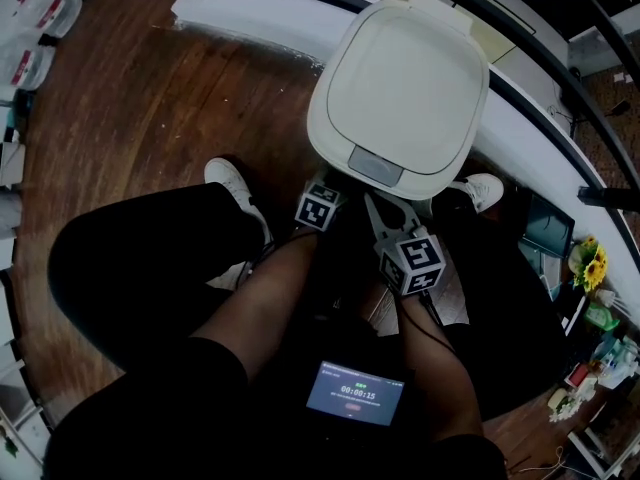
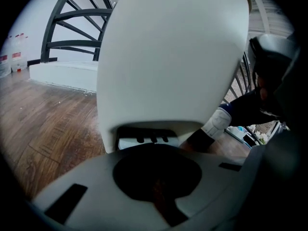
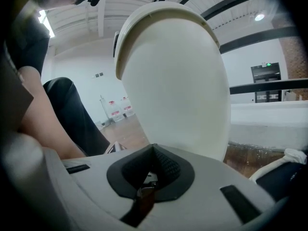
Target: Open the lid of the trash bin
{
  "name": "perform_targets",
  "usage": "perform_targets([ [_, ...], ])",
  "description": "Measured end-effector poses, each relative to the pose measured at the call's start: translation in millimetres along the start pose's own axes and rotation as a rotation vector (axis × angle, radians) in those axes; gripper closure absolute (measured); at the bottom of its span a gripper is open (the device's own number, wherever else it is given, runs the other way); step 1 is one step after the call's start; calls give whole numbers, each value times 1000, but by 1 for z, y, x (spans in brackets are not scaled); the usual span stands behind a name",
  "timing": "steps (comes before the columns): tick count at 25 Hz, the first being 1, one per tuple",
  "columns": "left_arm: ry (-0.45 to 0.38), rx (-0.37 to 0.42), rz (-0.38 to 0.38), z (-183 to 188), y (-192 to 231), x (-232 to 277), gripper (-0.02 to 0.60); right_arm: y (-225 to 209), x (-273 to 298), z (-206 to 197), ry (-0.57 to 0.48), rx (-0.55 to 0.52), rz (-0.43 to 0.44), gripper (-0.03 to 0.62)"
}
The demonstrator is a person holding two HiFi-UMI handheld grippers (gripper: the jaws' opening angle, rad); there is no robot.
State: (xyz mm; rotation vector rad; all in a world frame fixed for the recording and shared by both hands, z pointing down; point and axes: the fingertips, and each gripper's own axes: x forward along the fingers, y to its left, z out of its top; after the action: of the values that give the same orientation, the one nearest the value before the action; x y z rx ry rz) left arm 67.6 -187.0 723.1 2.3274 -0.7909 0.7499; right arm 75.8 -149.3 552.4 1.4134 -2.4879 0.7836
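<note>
In the head view the bin [image 1: 322,133] stands on the floor [image 1: 130,98] right in front of the person. Its lid [image 1: 405,88] lies flat and closed, so its contents cannot be seen. Both grippers point at its front, probably to work the opener. The left gripper [image 1: 325,186] sits low under the rim, and the right gripper [image 1: 375,208] is just below the grey button [image 1: 376,166]. In the left gripper view the jaws meet, empty, close to what may be a pedal [image 2: 144,141]. In the right gripper view the jaws are also together, holding nothing, and aimed up the bin's wall.
</note>
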Motion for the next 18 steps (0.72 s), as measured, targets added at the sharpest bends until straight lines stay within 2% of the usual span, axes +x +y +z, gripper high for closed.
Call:
perform_targets([
  [6,-2,96,-44,3,-13,-25,543,11,-4,5,0,-44,-24,576],
  [12,-85,180,-134,17,-48,-59,543,9,-26,18,-143,29,-129,576],
  [16,-108,264,-193,15,-71,-91,543,26,-42,23,-203,27,-157,576],
  [18,-145,279,-217,22,-81,-112,543,40,-49,32,-234,6,-168,576],
])
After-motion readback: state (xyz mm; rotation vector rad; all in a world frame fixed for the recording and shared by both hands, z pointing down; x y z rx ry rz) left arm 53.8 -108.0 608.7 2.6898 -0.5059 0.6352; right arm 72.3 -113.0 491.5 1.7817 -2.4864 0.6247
